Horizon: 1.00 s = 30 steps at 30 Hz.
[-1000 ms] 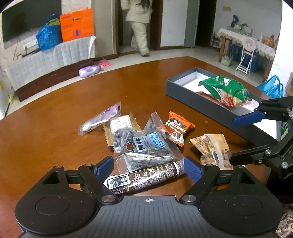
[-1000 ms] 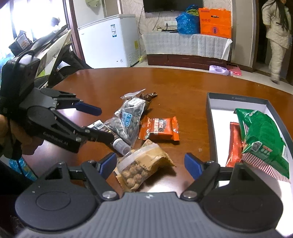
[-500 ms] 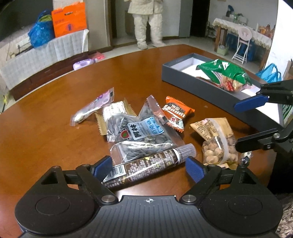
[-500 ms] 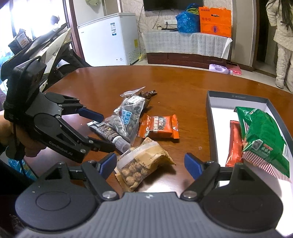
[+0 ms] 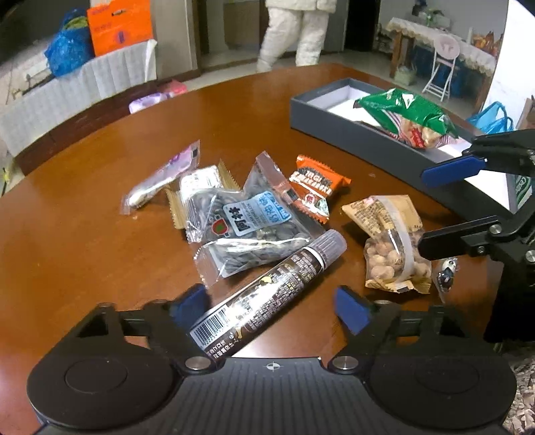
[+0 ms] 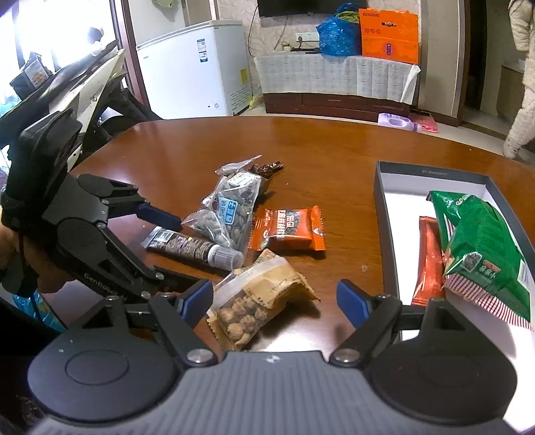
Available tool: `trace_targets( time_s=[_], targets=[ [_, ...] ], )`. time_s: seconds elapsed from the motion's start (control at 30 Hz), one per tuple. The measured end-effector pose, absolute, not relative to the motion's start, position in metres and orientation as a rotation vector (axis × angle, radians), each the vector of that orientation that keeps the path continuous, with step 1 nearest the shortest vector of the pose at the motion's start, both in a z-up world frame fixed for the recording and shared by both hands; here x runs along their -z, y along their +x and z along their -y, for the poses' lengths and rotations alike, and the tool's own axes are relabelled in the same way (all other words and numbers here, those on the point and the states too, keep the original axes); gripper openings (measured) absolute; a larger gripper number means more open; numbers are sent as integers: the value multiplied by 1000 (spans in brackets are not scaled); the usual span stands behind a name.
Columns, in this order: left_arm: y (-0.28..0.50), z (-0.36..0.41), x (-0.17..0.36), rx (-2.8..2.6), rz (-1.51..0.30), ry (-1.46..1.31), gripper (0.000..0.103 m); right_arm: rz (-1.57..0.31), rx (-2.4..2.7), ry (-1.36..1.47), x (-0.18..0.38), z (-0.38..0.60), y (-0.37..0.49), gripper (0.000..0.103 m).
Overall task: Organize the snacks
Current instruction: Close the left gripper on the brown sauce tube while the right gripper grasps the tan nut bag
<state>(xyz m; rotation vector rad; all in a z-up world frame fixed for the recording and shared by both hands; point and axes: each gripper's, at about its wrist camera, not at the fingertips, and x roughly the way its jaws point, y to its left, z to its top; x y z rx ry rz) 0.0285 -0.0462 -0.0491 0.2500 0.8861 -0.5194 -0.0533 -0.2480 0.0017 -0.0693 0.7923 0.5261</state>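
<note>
Snacks lie loose on the brown table. My left gripper is open, its jaws either side of the barcode end of a dark tube, which also shows in the right wrist view. My right gripper is open around a tan bag of nuts, also seen from the left. Beside them lie a clear bag of seeds, an orange packet and a clear pink-ended wrapper. The grey box holds a green bag and a red packet.
A small dark wrapped sweet lies by the table's near edge. Beyond the table stand a white freezer, a cloth-covered cabinet with blue and orange bags, and a person in white.
My left gripper has moved forward and down so the tube now lies between its jaws. My right gripper has closed in on the nut bag. The person behind has walked.
</note>
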Motion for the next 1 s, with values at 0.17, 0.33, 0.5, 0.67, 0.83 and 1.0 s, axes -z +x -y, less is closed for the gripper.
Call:
trace_targets(
  time_s=[0.17, 0.33, 0.5, 0.67, 0.83, 1.0],
  targets=[
    [28, 44, 48, 510, -868, 242, 66, -797, -526, -47, -2, 245, -52, 82],
    [24, 49, 47, 535, -853, 263, 63, -820, -510, -18, 1, 240, -47, 82],
    [22, 51, 47, 552, -842, 266, 50, -856, -526, 75, 2, 241, -39, 82],
    [21, 52, 46, 548, -845, 266, 45, -868, -506, 52, 6, 237, -38, 80],
    [21, 54, 45, 552, -850, 268, 42, -877, -506, 51, 8, 236, -38, 79],
    [18, 56, 46, 552, -849, 265, 40, -903, -516, 62, 12, 230, -33, 78]
  ],
)
